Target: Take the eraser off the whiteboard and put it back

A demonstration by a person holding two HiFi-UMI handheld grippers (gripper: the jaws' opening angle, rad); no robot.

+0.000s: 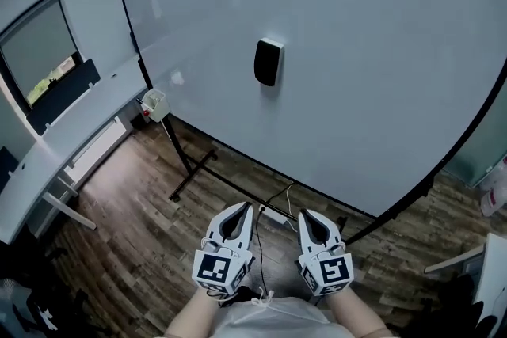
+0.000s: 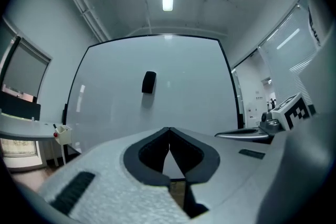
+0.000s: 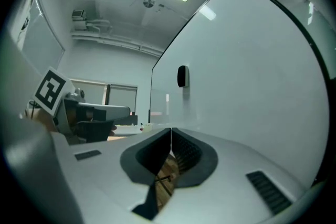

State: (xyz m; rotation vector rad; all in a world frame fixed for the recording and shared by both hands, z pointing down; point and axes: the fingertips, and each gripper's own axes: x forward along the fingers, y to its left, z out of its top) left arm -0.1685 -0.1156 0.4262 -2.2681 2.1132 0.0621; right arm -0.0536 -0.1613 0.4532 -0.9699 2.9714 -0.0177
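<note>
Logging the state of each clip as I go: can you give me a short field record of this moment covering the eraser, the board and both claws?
eraser: black, stuck upright on the board, near its middle
whiteboard: large, on a black floor stand
left claw: shut, nothing in it, low in front of the board, well short of the eraser
right claw: shut, nothing in it, beside the left claw
task stage: eraser not yet taken off
</note>
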